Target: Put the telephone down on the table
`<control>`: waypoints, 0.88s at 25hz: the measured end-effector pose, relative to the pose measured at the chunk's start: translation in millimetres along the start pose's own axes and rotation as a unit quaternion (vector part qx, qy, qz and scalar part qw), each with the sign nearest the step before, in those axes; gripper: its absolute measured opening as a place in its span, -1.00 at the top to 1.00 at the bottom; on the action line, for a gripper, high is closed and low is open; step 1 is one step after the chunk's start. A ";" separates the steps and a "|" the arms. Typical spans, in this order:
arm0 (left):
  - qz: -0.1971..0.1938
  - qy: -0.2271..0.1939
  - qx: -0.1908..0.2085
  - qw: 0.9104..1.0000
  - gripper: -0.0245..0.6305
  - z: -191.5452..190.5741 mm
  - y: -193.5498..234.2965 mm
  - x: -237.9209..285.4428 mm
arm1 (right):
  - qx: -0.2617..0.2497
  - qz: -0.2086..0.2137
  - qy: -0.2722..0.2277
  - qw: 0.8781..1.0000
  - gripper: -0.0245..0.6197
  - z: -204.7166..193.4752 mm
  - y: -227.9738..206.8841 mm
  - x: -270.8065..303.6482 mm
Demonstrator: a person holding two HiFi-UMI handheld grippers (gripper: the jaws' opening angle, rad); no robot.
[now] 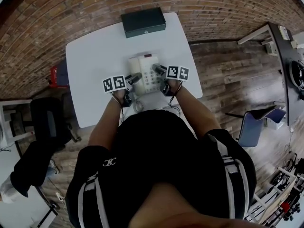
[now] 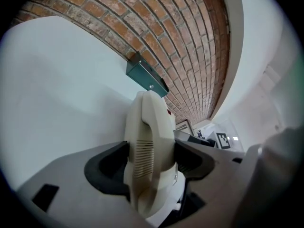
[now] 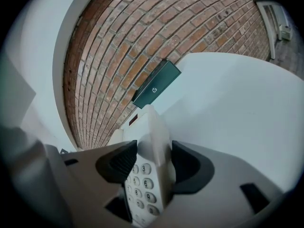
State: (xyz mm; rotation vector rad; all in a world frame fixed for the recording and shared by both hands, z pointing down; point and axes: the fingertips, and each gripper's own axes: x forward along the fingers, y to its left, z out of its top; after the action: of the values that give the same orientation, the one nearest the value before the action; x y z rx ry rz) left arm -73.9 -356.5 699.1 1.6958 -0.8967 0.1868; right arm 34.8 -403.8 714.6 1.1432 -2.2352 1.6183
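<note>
A cream desk telephone (image 1: 145,73) with a keypad sits over the middle of the white table (image 1: 95,56); whether it touches the top I cannot tell. My left gripper (image 1: 137,77) is shut on its left side, where the handset (image 2: 148,146) fills the gap between the dark pads. My right gripper (image 1: 156,70) is shut on the phone's right edge (image 3: 154,165), with the number keys showing beside the pads. A coiled cord (image 1: 137,106) hangs at the phone's near end.
A dark green metal box (image 1: 143,22) lies at the table's far edge, against a brick wall (image 1: 57,13). A black chair (image 1: 45,122) stands to the left, a blue chair (image 1: 254,127) to the right, and a desk (image 1: 289,56) further right.
</note>
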 end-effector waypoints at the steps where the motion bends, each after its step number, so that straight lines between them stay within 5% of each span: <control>1: -0.001 -0.001 0.000 1.000 -0.03 0.6 0.5 -0.4 | 0.001 0.001 -0.001 1.000 0.30 0.0 0.7 0.7; 6: -0.006 -0.024 0.016 1.000 -0.03 0.3 -2.2 -2.8 | -0.006 0.001 0.000 1.000 0.30 -1.4 -1.0 -2.4; 12: 0.040 -0.091 0.079 0.992 -0.02 37.9 -8.0 -35.5 | -0.071 -0.018 -0.040 0.997 0.30 26.4 14.3 -17.6; 14: 0.056 -0.132 0.102 0.984 0.09 54.4 -16.2 -51.9 | -0.098 -0.025 -0.058 0.993 0.34 37.2 22.3 -26.4; 19: 0.146 -0.204 0.168 0.953 0.87 95.8 -39.2 -94.1 | -0.194 -0.070 -0.125 0.971 0.90 74.0 51.6 -51.4; 22: 0.168 -0.231 0.207 0.936 0.92 115.3 -61.0 -110.8 | -0.267 -0.098 -0.168 0.944 0.92 98.3 82.4 -64.2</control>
State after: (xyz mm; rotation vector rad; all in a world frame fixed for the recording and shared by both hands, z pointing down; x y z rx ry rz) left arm -148.8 -404.0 552.7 2.0035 -1.5899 0.2210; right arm 54.9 -447.3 579.4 1.4854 -2.4333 0.7062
